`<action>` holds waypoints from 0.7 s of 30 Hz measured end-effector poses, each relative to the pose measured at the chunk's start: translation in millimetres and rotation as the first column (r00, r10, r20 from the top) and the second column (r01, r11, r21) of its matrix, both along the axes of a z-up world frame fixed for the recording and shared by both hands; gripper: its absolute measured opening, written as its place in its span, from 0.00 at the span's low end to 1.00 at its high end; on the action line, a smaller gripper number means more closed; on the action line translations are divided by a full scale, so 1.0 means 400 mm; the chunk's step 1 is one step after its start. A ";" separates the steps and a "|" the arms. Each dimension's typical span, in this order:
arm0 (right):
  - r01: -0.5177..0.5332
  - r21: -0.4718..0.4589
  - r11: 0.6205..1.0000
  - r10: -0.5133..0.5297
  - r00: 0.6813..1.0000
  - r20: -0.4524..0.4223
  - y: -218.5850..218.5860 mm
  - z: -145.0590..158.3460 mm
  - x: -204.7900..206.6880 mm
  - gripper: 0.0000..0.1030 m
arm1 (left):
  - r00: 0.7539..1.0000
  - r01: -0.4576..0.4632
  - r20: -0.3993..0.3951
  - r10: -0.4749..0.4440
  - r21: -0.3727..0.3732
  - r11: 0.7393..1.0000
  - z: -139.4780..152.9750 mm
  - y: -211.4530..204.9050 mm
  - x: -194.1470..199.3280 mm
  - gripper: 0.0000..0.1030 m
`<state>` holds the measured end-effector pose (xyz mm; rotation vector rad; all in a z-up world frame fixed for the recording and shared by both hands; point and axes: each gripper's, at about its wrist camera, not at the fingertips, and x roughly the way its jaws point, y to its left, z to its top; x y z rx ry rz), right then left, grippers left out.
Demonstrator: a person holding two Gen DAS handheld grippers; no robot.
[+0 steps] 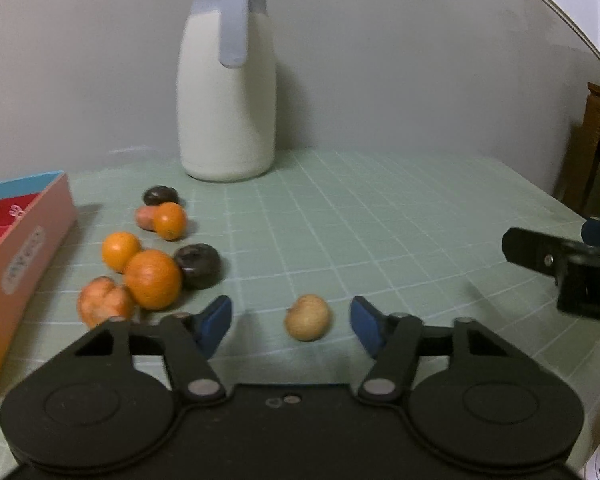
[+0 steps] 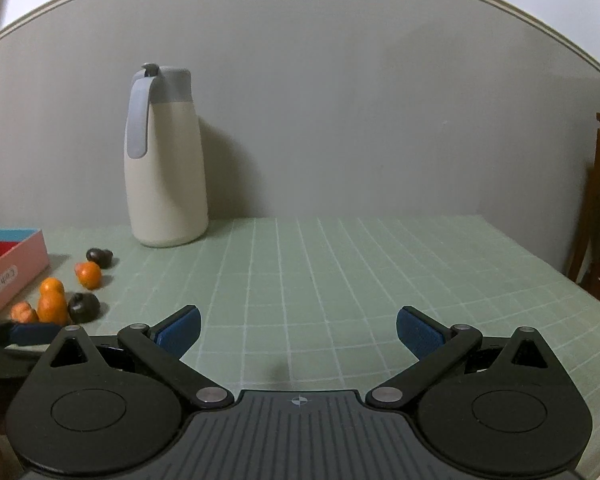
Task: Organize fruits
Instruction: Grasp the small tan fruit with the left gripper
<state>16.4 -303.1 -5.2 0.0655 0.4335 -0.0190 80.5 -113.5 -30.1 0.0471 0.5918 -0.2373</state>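
Left gripper [image 1: 291, 322] sits low over the green gridded mat [image 1: 380, 220] with its blue pads part open, one on either side of a small tan fruit [image 1: 308, 317] that lies alone on the mat; a clear gap shows on both sides, so nothing is held yet. To the left of that fruit lies the rest of the pile: three oranges [image 1: 153, 274], two dark plums [image 1: 198, 266] and two reddish-pink fruits [image 1: 104, 306], some touching each other, near the pink box [image 1: 24, 256] at the left edge. A white jug [image 1: 228, 96] stands upright at the back by the wall, well clear of the work. Right gripper [image 2: 298, 330] hangs over bare mat with its pads spread wide and nothing between them; its tip also shows at the right edge of the left view. The step in hand looks like picking up the stray tan fruit. Next, the pads need to close squarely on its widest part, gently since it is round and could roll or squirt out, then lift and carry it left, probably to the box or the pile; which one the task means I cannot tell
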 end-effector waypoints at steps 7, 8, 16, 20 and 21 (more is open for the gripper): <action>-0.012 0.002 1.000 0.012 1.000 -0.027 -0.023 -0.009 -0.003 1.00 | 0.999 0.019 -0.041 -0.018 0.025 1.000 -0.015 -0.024 0.022 0.15; -0.012 0.004 1.000 0.012 1.000 -0.028 -0.025 -0.007 -0.008 1.00 | 0.999 0.019 -0.038 -0.018 0.025 0.999 -0.016 -0.025 0.023 0.15; -0.035 0.011 0.999 0.035 0.999 -0.019 0.007 0.008 -0.013 1.00 | 0.999 0.005 0.041 -0.006 0.039 0.999 0.019 0.014 -0.013 0.15; -0.046 0.033 0.998 0.046 0.999 -0.004 0.030 0.019 -0.014 1.00 | 0.995 -0.037 0.095 0.033 0.038 0.999 0.050 0.065 -0.035 0.15; -0.052 0.040 0.998 0.052 0.999 -0.004 0.039 0.020 -0.011 1.00 | 0.993 -0.049 0.110 0.045 0.038 0.998 0.058 0.080 -0.041 0.15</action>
